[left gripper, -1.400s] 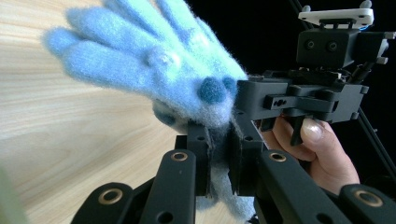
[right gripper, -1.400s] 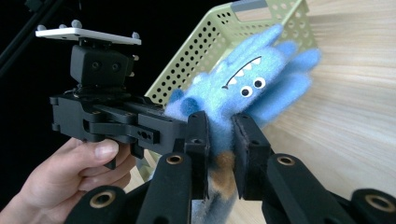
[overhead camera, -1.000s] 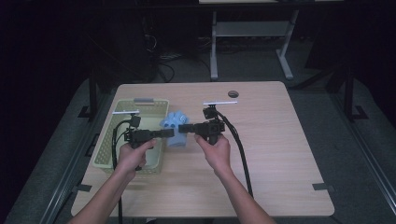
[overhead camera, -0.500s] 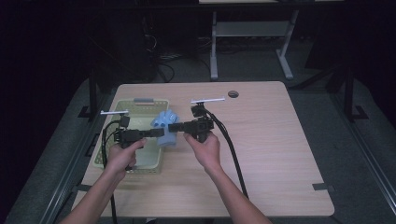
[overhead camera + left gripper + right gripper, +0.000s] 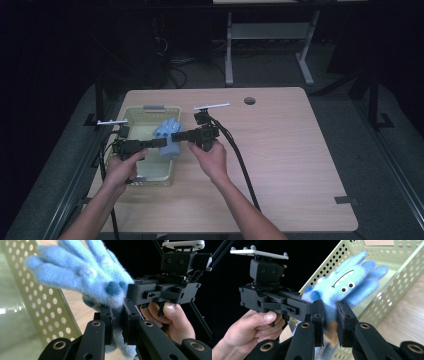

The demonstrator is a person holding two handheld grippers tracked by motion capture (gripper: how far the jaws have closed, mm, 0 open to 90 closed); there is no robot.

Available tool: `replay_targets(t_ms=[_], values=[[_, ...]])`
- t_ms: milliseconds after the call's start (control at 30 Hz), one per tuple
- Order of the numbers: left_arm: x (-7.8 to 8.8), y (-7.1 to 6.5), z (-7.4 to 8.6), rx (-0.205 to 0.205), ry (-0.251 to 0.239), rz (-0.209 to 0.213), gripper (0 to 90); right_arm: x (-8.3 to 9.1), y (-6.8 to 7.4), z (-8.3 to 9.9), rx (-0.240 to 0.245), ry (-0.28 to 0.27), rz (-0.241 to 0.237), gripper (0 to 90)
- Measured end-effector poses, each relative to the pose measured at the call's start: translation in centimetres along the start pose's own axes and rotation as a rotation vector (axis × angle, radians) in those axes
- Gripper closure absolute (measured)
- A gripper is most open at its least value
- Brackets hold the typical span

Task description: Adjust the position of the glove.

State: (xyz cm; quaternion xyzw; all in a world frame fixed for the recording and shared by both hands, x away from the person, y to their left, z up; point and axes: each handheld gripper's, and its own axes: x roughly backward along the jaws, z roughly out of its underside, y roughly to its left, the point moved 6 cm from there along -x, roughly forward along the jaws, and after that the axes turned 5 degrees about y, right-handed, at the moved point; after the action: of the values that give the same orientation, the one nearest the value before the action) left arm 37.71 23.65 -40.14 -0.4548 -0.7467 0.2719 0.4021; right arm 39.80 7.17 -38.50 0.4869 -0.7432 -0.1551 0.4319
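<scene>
A blue plush monster toy [image 5: 167,138] hangs between two hand-held grippers above the right-hand edge of a pale green perforated basket [image 5: 131,116] on a wooden counter [image 5: 300,165]. The left gripper [image 5: 159,143], reaching in from the basket side, has its jaws nearly closed on the toy's lower end; in the left gripper view the fuzzy blue fabric [image 5: 82,272] is pinched between the two black pads, with the rest of the toy fanning out above them. The right gripper [image 5: 176,135], coming from the opposite side, has its jaws closed almost as far on the same toy; in the right gripper view the toy's face [image 5: 344,282], with two eyes and a toothed mouth, rises just above the pads, and a patch of orange shows low in the gap between them. The two grippers point at each other, tips nearly meeting at the toy. The basket wall [image 5: 387,287] lies directly behind the toy. A round cable hole [image 5: 249,101] sits well beyond the basket, toward the counter's far edge.
</scene>
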Motion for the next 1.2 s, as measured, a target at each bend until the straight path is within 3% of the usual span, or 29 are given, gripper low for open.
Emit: replay_targets(t_ms=[633, 1067, 1200], values=[[1.9, 0.9, 0.1, 0.011, -0.015, -0.012, 80.9, -1.9, 0.8, -0.6, 0.02, 0.026, -0.014, 77.3], [3.6, 1.9, 0.1, 0.007, -0.024, -0.036, 80.9, -3.8, 1.3, -1.1, 0.008, 0.046, -0.038, 77.3], [4.0, 2.1, 0.2, 0.023, -0.029, -0.04, 80.9, -4.4, 1.4, -1.2, 0.005, 0.051, -0.041, 77.3]])
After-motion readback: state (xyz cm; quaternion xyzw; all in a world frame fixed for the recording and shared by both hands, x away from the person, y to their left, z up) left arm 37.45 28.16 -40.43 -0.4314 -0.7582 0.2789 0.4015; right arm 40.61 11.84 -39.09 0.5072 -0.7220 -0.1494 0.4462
